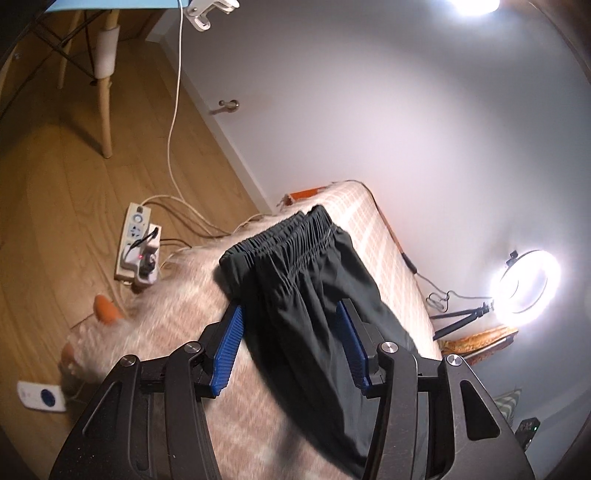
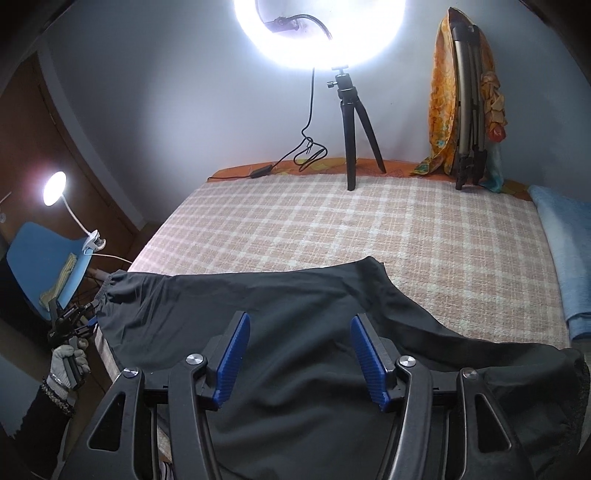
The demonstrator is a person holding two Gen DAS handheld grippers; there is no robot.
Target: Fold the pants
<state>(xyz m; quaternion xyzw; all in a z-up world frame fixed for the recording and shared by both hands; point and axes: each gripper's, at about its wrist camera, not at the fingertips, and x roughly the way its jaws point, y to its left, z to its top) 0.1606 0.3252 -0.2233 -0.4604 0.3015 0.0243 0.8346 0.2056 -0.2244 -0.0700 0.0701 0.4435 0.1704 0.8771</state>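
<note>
Your dark pants [image 2: 280, 332] lie spread across the checked bed [image 2: 369, 229]. Both claws gape wide, gripping nothing: your left claw [image 1: 291, 332] over the waistband end, your right claw [image 2: 301, 347] above the middle.

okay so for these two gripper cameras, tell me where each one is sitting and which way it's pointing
Left wrist: rides on the left gripper, looking along the bed's near edge toward the elastic waistband of the dark pants, with wood floor and a power strip beside; only its own open blue fingers show.
Right wrist: rides on the right gripper, facing across the bed toward the ring light at the far wall; its open fingers and the gloved left hand show.
Shared: the pants, checked bed cover, ring light.
</note>
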